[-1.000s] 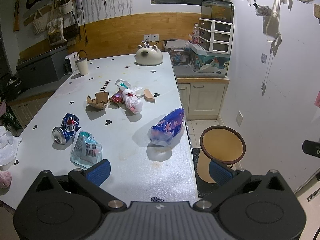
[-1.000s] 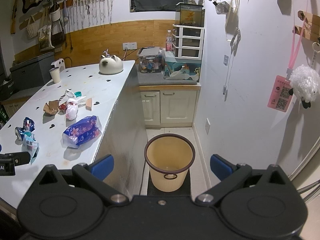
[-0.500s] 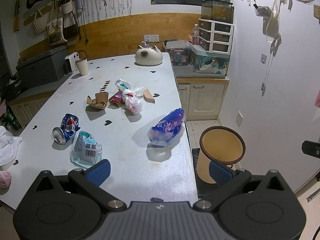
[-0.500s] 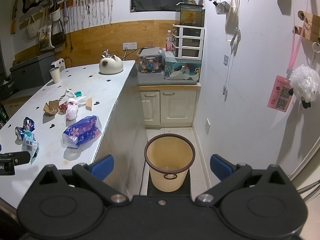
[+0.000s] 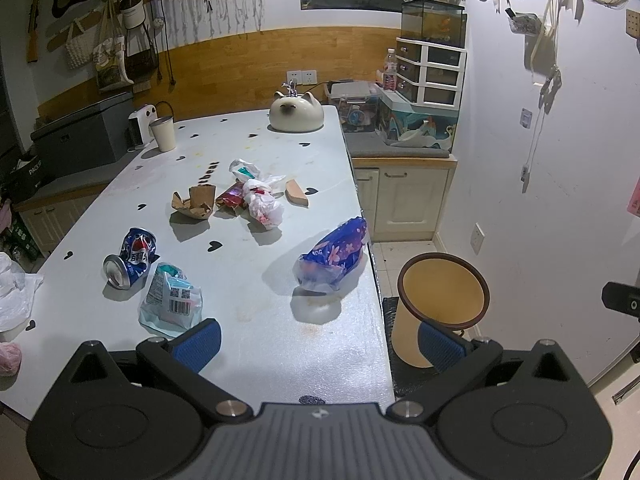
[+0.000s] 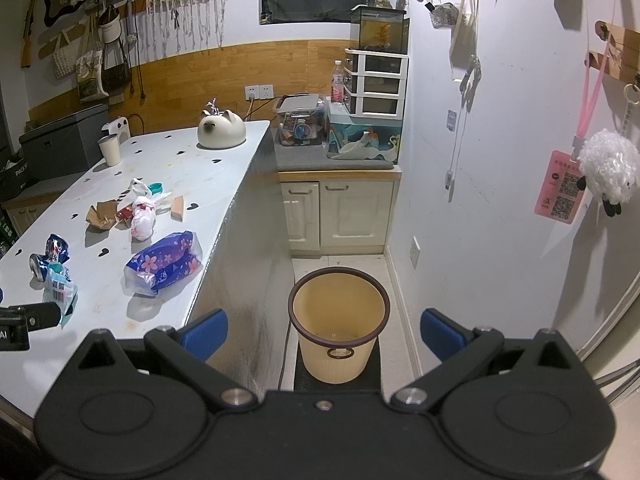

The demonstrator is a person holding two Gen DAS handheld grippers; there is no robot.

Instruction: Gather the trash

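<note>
Trash lies scattered on the white table (image 5: pixel 248 144): a crushed blue can (image 5: pixel 130 257), a pale green wrapper (image 5: pixel 172 300), a blue flowered plastic pack (image 5: pixel 335 255) near the right edge, a torn brown carton (image 5: pixel 195 202), a red wrapper (image 5: pixel 231 199), a knotted white bag (image 5: pixel 262 204) and a cardboard wedge (image 5: pixel 297 193). A yellow bin (image 6: pixel 339 322) with a dark rim stands on the floor beside the table. My left gripper (image 5: pixel 318 346) hangs open over the table's near end. Above the bin, my right gripper (image 6: pixel 323 330) is open and holds nothing.
A cat-shaped white pot (image 5: pixel 296 114), a paper cup (image 5: pixel 164 134) and a small white heater (image 5: pixel 139 124) stand at the table's far end. A white plastic bag (image 5: pixel 12 292) lies at the left edge. Cabinets (image 6: pixel 340 216) with boxes and drawers close the aisle's far end.
</note>
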